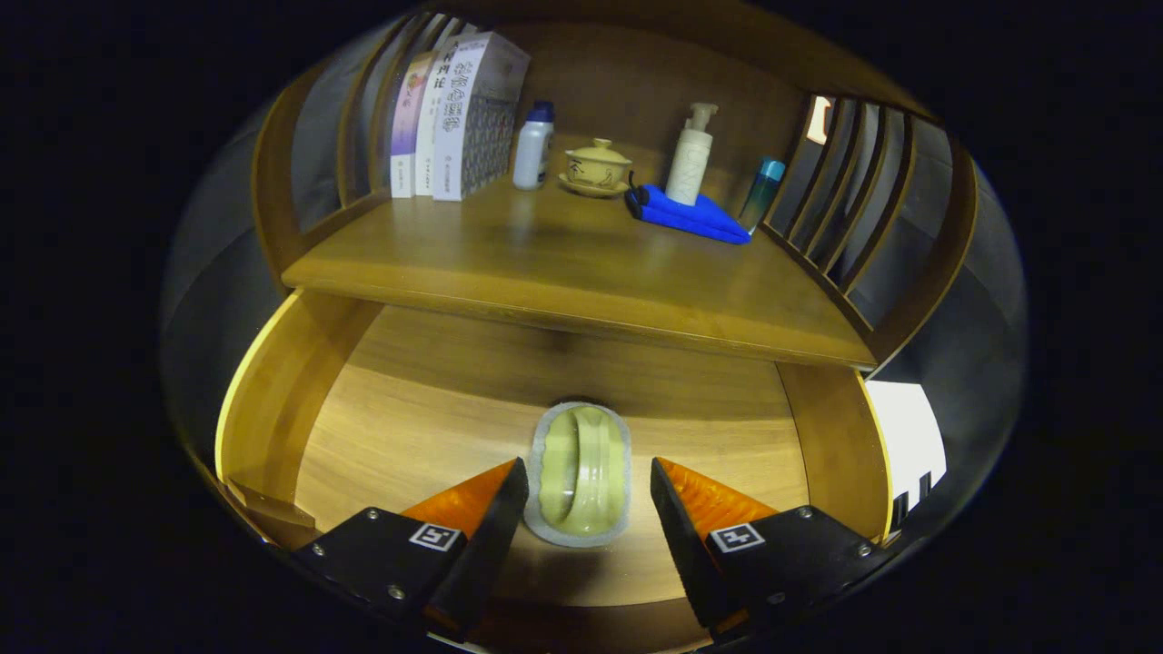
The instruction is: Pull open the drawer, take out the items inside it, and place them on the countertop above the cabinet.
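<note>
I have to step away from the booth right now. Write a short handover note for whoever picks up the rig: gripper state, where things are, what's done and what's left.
Hand-held gripper: open, fingers either side of the pale green oval dish, not pressing on it.
The dish lies on a grey pad on the floor of the open wooden drawer.
The wooden countertop above holds books, a white bottle, a lidded tea bowl, a pump bottle, a blue cloth and a teal tube.
Done: drawer pulled open.
Left: grip the dish, lift it out and set it on the countertop's bare front.
</note>
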Demonstrator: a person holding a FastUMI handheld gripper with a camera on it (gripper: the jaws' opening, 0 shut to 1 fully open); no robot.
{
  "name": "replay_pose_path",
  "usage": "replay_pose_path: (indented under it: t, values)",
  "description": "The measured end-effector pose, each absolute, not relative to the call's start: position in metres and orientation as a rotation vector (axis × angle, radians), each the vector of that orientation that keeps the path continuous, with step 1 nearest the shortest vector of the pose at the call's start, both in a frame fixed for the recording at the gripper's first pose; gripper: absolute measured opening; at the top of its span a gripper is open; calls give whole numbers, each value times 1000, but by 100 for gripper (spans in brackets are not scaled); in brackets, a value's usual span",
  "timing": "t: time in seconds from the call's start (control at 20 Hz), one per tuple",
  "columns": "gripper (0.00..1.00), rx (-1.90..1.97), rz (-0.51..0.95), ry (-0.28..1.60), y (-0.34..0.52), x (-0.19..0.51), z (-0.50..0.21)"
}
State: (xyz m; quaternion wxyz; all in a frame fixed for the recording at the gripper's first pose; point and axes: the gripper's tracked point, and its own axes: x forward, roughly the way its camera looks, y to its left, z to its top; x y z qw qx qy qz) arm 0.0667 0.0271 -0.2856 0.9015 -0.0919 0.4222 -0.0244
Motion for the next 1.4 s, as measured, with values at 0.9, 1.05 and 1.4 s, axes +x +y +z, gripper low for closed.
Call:
replay_pose_path:
  t: [0.9,1.05,1.4]
  values:
    - [14,-161,4,893,36,49,-311]
    - [13,-164,29,823,44,40,-283]
    - [13,-159,37,573,43,46,-187]
